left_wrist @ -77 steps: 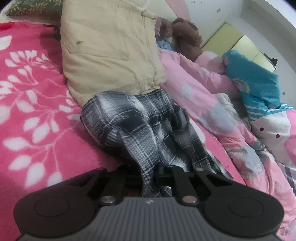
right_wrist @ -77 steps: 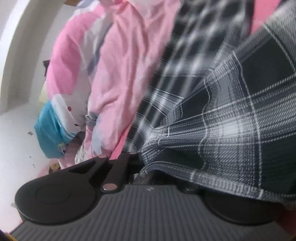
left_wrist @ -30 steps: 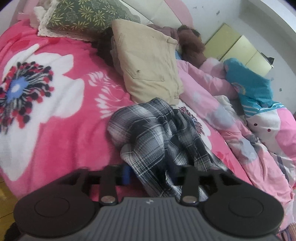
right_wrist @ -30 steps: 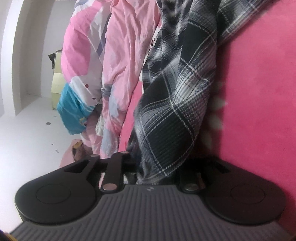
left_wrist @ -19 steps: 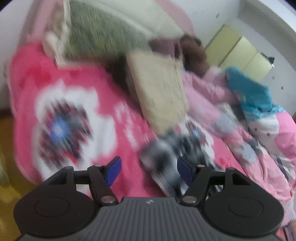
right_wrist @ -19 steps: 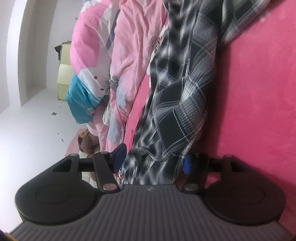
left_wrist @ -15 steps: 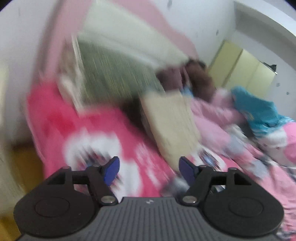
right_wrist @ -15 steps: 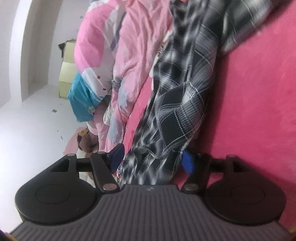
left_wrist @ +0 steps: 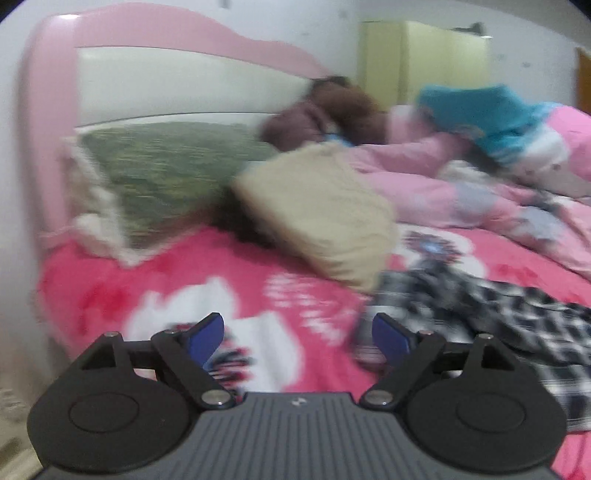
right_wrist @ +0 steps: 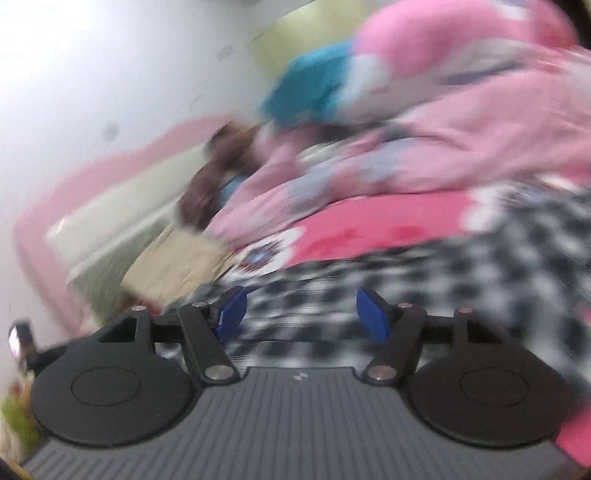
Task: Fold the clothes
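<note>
Bright, even light; heavy motion blur

A pink-and-white headboard stands against a pale, speckled wall. Right of the headboard, in the corner, is a pale yellow cabinet — blurred. Below the headboard lies a bright pink flowered blanket — soft, even light.

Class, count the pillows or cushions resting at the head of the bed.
2: a green patterned pillow against the pink headboard, and a beige cushion leaning in front of it. The bedding may hide others.
</note>
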Motion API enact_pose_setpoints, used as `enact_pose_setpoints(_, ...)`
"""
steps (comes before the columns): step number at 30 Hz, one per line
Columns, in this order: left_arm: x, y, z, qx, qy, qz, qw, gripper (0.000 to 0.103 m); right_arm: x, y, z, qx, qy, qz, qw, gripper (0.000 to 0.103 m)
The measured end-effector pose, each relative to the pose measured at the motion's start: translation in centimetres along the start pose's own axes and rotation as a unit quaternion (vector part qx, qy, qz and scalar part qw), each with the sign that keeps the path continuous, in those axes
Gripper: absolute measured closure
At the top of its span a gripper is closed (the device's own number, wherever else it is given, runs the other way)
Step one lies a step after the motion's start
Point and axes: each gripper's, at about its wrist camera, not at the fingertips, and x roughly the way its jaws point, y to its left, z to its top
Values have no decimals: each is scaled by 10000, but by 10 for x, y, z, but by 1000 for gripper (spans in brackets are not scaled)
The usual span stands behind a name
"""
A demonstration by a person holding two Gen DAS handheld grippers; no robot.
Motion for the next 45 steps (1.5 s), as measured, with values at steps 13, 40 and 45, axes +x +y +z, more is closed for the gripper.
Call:
enact_pose_setpoints(13, 61, -26, -13, -62, -378, -1093, 9933, 23, 272, 175, 6, -2628, 2088, 1430, 9311, 37)
enact_pose_setpoints(40, 96, -11, -28, -552, -345, -1731, 9828, 53, 331, 201, -10, -3872, 1689, 1596, 8922, 100)
enact_pose_setpoints(45, 94, -8, -29, -639, -429, -1610, 9840, 64, 338, 213, -9, -4271, 1556, 1635, 8756, 100)
